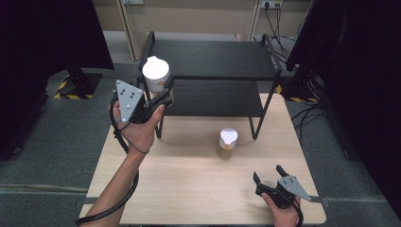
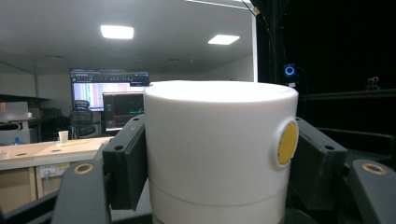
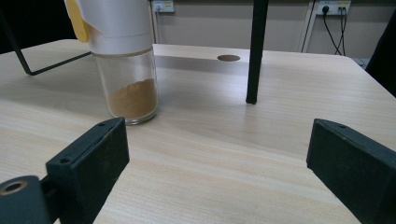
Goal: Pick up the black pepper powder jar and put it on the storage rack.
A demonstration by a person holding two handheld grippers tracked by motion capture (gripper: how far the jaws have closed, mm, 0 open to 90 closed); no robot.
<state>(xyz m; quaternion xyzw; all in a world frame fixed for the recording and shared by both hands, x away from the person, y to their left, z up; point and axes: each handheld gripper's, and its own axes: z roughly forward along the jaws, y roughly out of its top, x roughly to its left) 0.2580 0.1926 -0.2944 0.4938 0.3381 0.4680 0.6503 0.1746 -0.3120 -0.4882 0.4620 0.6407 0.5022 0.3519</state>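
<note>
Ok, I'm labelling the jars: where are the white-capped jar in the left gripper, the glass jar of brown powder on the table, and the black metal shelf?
White-capped jar [image 1: 155, 72]: high view, cap top.
Glass jar of brown powder [image 3: 132, 95]: right gripper view, glass body.
Black metal shelf [image 1: 213, 59]: high view, top board.
</note>
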